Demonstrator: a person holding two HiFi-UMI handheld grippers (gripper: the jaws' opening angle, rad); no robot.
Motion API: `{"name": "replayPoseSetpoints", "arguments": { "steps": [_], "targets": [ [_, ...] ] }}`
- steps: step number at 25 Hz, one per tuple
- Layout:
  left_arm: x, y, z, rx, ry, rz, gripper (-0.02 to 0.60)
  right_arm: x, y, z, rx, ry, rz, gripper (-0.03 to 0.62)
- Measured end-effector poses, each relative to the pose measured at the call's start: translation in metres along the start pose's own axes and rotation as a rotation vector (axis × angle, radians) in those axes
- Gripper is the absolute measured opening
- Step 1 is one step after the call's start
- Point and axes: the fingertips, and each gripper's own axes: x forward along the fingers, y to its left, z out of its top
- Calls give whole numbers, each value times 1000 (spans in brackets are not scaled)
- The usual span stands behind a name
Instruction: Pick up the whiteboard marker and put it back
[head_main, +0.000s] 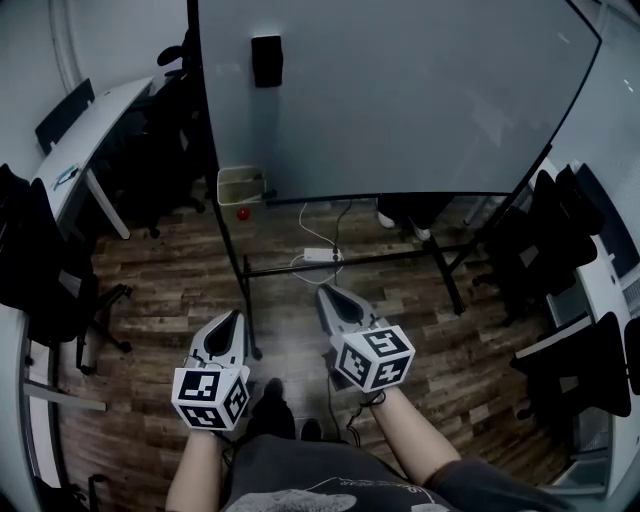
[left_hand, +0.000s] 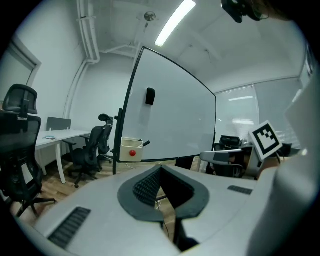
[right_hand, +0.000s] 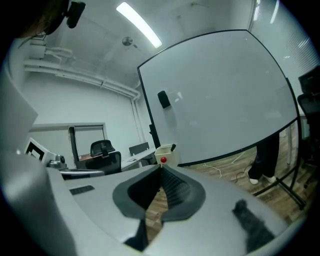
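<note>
A whiteboard (head_main: 400, 90) stands on a black frame ahead of me. At its lower left corner hangs a cream holder box (head_main: 240, 185) with a red knob (head_main: 242, 213) on its front. A dark whiteboard marker (left_hand: 145, 144) pokes out of that box, also visible as the marker (right_hand: 173, 148) in the right gripper view. My left gripper (head_main: 236, 318) and right gripper (head_main: 325, 293) are held side by side over the wooden floor, short of the board. Both are shut with nothing between the jaws: the left gripper (left_hand: 160, 168) and the right gripper (right_hand: 161, 167) show their tips meeting.
A black eraser (head_main: 266, 60) sticks to the board's upper left. A power strip (head_main: 322, 255) with cables lies under the stand's crossbar. Office chairs (head_main: 175, 110) and a white desk (head_main: 85, 140) line the left; more chairs (head_main: 560, 240) crowd the right. Someone's shoes (head_main: 388, 218) show behind the board.
</note>
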Motion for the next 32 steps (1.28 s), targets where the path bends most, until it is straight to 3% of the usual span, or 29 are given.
{"name": "replayPoseSetpoints", "arguments": {
  "steps": [14,32],
  "targets": [
    [-42,-9,6,24,-30,-31,14,-29,45,-6,-20,-13,14,23],
    [-135,18,-7,22,-34,-108,14,-73,149,-31,-83,-19,-19,21]
  ]
}}
